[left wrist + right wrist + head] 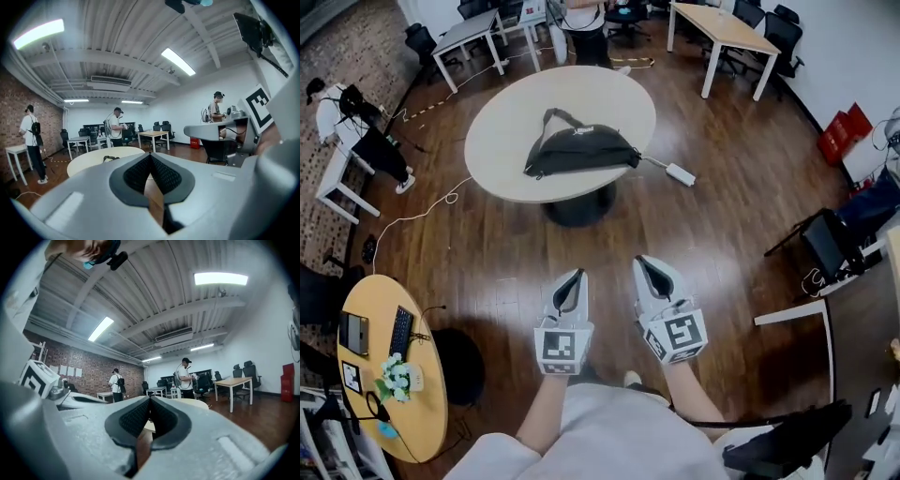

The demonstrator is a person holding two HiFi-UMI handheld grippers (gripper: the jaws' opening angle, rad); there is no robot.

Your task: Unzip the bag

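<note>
A black bag (579, 150) with a looped strap lies on the round beige table (502, 122) far ahead of me. My left gripper (577, 273) and right gripper (640, 260) are held side by side over the wooden floor, well short of the table, both shut and holding nothing. In the left gripper view the left gripper (150, 155) points level across the room, and the bag (110, 159) shows small on the table (91, 159). The right gripper (150, 401) likewise points level, its pads closed together, with the table (199, 402) just behind its tip.
A white power adapter (680, 174) on a cable lies on the floor right of the table. A small round desk (417, 417) with a keyboard sits at lower left. Three people (114, 127) stand among desks and office chairs further off. A black chair (830, 246) stands at right.
</note>
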